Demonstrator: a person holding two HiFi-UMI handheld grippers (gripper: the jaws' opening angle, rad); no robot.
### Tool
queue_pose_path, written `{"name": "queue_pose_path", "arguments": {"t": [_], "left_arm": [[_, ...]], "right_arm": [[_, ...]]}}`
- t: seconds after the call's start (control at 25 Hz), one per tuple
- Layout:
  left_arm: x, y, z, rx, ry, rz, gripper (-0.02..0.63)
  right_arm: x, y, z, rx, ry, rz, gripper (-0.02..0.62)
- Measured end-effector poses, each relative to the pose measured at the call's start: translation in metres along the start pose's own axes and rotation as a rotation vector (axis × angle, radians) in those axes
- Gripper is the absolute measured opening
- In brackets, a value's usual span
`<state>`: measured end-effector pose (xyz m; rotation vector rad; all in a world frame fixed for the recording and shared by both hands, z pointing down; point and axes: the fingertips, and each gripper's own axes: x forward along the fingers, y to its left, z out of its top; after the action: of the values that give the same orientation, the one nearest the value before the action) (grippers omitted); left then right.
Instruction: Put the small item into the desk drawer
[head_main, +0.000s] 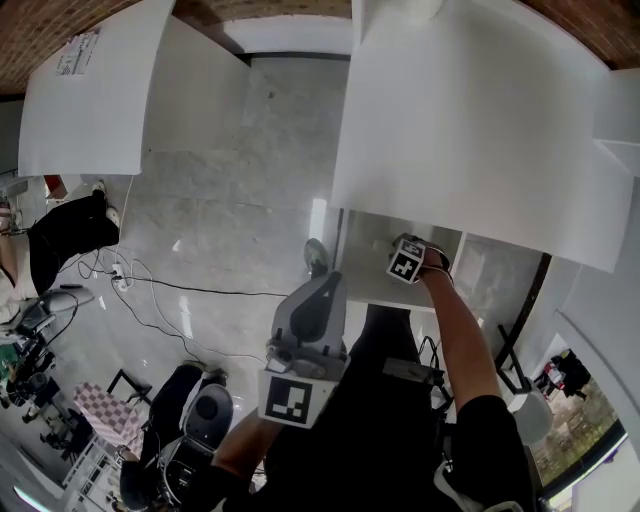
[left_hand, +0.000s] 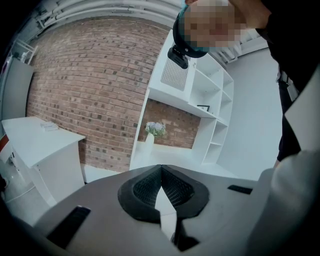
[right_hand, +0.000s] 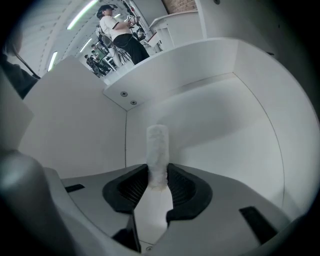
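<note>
Right gripper view: the right gripper's (right_hand: 159, 172) fingers (right_hand: 186, 187) grasp the fuzzy white small item (right_hand: 157, 147) inside the drawer (right_hand: 230, 125) — the left gripper's (left_hand: 161, 172) fingers (left_hand: 144, 190) are clenched, empty.

- Right gripper view, centre: small item (right_hand: 158, 147), white and fuzzy. Its lower end is hidden between the pads, and its material cannot be told.
- Right gripper view, outer ring: drawer (right_hand: 235, 115). Its walls run out into the dark lens border.
- Right gripper view, upper left: people (right_hand: 117, 30), too small to describe.
- Head view, centre right: right hand-held gripper (head_main: 403, 258). Only the marker cube shows, and the jaws and small item are hidden beneath it.
- Head view, upper right: worktop (head_main: 470, 130), cut off by the top and right edges. It covers part of the drawer.
- Left gripper view, centre: vase of flowers (left_hand: 151, 137), blurred. A shelf object (left_hand: 203, 107) is too small to identify.
</note>
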<state>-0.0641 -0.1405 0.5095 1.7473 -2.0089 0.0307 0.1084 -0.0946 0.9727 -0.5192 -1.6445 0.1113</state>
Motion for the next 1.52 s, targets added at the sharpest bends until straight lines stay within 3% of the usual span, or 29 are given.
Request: {"name": "queue_pose_path", "arguments": {"t": [0.64, 1.0, 1.32, 1.52], "left_arm": [[-0.006, -0.002, -0.001, 0.001, -0.009, 0.003, 0.023], [-0.017, -0.008, 0.011, 0.002, -0.052, -0.004, 0.023], [-0.033, -0.015, 0.033, 0.02, -0.116, -0.043, 0.023], [-0.047, -0.017, 0.054, 0.037, -0.167, -0.067, 0.023]], "right_arm": [[0.0, -0.002, 0.001, 0.014, -0.002, -0.013, 0.17], [-0.026, -0.003, 0.004, 0.076, -0.046, -0.051, 0.19], [-0.101, -0.001, 0.023, 0.236, -0.243, -0.181, 0.163], [-0.174, 0.008, 0.038, 0.382, -0.438, -0.262, 0.132]]}}
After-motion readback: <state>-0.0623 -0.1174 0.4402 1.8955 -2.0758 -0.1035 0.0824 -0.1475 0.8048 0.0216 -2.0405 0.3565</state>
